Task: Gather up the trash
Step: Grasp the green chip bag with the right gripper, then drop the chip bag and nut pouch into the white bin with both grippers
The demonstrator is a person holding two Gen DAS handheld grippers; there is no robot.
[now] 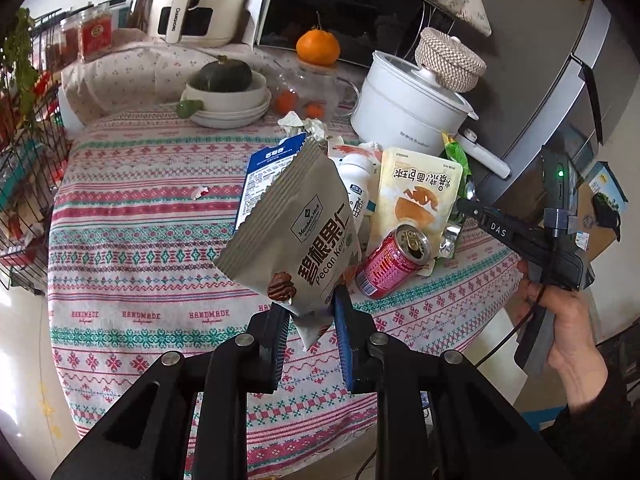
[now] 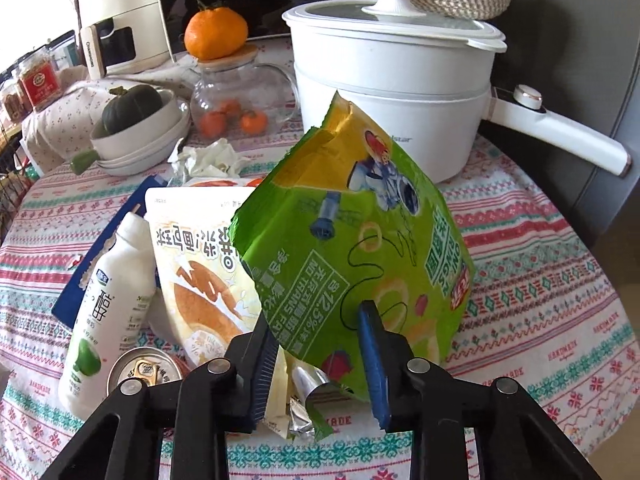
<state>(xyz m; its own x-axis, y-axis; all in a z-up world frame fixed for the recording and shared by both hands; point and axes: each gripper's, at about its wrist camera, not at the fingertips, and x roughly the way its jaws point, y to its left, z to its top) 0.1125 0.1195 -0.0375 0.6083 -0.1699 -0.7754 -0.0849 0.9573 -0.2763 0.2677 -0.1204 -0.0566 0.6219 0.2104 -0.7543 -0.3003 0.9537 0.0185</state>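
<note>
The left tongs (image 1: 310,322) are pinched nearly closed on the lower corner of a grey pecan kernel packet (image 1: 294,236), which hangs lifted above the bench (image 1: 132,240). The right tongs (image 2: 316,344) are gripping a torn green snack bag (image 2: 352,240), their pads pressing its lower part. Beneath lie more trash: a red drink can (image 1: 394,258), a cream bread-snack pouch (image 2: 200,264), a white yoghurt bottle (image 2: 108,304) and crumpled tissue (image 2: 208,158), beside a white electric pot (image 2: 396,92).
</note>
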